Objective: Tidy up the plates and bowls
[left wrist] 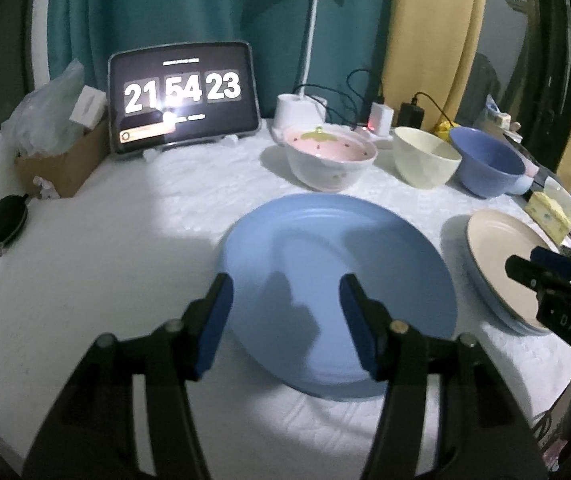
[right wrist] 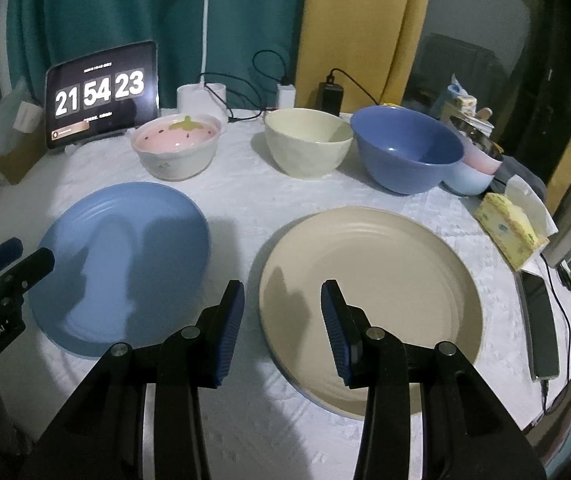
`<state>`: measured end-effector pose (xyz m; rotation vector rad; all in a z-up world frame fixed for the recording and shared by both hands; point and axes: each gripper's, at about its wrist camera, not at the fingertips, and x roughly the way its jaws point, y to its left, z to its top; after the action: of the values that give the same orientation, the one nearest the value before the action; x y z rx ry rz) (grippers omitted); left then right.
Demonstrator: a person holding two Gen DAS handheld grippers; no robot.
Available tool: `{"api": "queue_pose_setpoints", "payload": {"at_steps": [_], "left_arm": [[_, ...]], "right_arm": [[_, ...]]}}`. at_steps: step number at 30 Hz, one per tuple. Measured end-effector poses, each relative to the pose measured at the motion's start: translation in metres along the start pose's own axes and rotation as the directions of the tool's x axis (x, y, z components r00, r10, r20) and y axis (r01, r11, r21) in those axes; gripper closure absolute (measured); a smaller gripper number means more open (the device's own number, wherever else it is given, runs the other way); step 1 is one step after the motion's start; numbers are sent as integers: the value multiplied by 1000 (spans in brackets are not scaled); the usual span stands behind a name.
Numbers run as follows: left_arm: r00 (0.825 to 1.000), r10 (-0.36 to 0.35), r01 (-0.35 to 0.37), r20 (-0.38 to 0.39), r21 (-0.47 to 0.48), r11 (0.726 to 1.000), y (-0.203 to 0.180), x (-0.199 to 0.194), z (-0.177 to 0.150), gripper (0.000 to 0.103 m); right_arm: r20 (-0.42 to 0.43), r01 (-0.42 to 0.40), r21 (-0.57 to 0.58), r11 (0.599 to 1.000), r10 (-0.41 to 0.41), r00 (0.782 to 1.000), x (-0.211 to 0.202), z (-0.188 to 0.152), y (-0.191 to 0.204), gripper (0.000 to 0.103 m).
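Left wrist view: the left gripper [left wrist: 287, 322] hangs over the near part of the blue plate [left wrist: 337, 296], its fingers [left wrist: 215, 320] spread apart with nothing between them and not touching the plate. The plate lies flat on the white surface [left wrist: 105, 280]. To its right the cream plate [left wrist: 501, 256] sits on top of another plate (only a bluish rim shows beneath). The right gripper [left wrist: 525, 268] reaches in over the cream plate's right side. Behind stand three bowls in a row: the pink bowl [left wrist: 329, 156], the cream bowl [left wrist: 425, 160] and the blue bowl [left wrist: 489, 164]. A tablet [left wrist: 183, 96] showing a clock stands at the back left, with a lamp [left wrist: 313, 40] beside it.

Right wrist view: the right gripper [right wrist: 283, 328] is over the near left rim of the cream plate [right wrist: 385, 292], fingers [right wrist: 337, 332] parted and empty. The blue plate [right wrist: 125, 264] lies well to the left, apart from the cream one, with the left gripper [right wrist: 13, 260] above its left edge. The pink bowl [right wrist: 177, 148], cream bowl [right wrist: 305, 140] and blue bowl [right wrist: 409, 148] line the back. A sponge [right wrist: 509, 232] lies at the right.
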<state>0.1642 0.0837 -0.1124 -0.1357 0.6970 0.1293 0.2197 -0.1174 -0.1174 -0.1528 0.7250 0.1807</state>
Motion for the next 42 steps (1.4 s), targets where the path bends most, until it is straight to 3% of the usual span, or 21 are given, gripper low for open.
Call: {"api": "queue_pose_setpoints", "payload": {"at_steps": [18,42], "left_arm": [[998,22,-24,-54,-39,999,30,32,2,46],[984,48,-56,-173,-42,998,37,70,5,46]], "right_arm": [[-41,-36,-34,999,35,999,31,15,28,61],[-118,-113,-31,993,108,987,78,23,45,61]]}}
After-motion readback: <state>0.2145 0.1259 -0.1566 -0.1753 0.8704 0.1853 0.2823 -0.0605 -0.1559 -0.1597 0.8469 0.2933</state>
